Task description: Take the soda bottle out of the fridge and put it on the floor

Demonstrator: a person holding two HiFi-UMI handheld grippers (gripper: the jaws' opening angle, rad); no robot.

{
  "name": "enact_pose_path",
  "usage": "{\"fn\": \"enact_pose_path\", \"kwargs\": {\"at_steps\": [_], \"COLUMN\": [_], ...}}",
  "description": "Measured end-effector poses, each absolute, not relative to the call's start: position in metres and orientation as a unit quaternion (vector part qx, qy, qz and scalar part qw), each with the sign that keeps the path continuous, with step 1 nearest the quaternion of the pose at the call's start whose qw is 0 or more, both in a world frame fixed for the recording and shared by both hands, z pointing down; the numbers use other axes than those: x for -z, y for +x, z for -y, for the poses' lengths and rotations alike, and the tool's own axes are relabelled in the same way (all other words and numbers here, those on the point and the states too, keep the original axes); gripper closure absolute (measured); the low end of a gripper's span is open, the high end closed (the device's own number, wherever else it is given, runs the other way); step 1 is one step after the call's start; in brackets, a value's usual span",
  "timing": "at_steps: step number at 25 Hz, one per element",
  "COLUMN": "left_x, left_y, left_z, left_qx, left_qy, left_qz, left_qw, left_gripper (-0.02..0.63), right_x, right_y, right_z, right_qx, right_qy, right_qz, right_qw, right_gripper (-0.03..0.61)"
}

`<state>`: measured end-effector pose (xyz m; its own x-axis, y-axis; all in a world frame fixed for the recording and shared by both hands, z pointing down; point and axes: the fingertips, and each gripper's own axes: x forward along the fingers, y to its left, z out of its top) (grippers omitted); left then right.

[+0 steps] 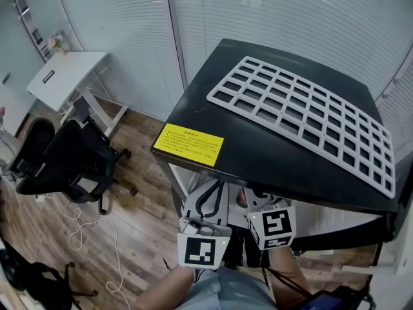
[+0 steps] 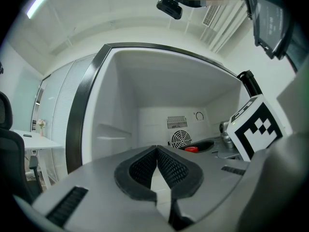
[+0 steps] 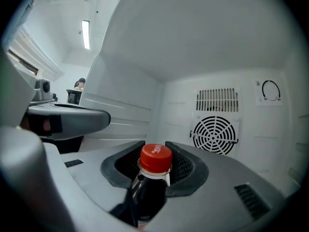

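Right gripper view showed one soda bottle (image 3: 152, 190), with one red cap (image 3: 156, 157), standing inside the fridge (image 3: 193, 42). The jaws of the right gripper (image 3: 155, 152) were closed against its neck just under that cap. On the back wall I counted one round fan grille (image 3: 214, 135), one slatted vent (image 3: 217, 99) and one dial (image 3: 271, 90), all well behind the bottle, with bare white wall to its left. My left gripper (image 2: 157, 154) was pinched shut on nothing at the fridge opening, near the dark frame edge (image 2: 79, 124). One white grid rack (image 1: 303, 115) and one yellow label (image 1: 188, 144) lay on the black fridge top.
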<state>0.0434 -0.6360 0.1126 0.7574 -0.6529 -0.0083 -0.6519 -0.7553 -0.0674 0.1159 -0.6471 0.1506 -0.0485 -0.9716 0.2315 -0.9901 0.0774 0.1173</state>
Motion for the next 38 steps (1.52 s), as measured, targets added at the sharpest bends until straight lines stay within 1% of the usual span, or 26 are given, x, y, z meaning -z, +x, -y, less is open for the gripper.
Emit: {"fn": "enact_pose_path", "kwargs": {"at_steps": [8,16,38], "left_x": [-0.108,-0.099,-0.088], "left_y": [0.042,0.040,0.018], "left_z": [0.630,0.607,0.474], "left_qx": [0.003,-0.002,-0.005], "left_qy": [-0.935,-0.934,-0.922], "left_qz": [-0.353,-0.355,-0.385], "left_qw": [0.035,0.044,0.046], "left_gripper": [0.597,0.597,0.597], "right_x": [-0.148,-0.139,-0.116], "right_y": [0.115,0.112,0.089], "right_z": [0.638,0.614,0.480], "right_qx": [-0.034,-0.031,-0.018], "right_qy": [0.680,0.678,0.648], "right_qz": [0.722,0.723,0.752], "right_qw": [0.127,0.127,0.119], "right_gripper": [0.460,0.471,0.478]}}
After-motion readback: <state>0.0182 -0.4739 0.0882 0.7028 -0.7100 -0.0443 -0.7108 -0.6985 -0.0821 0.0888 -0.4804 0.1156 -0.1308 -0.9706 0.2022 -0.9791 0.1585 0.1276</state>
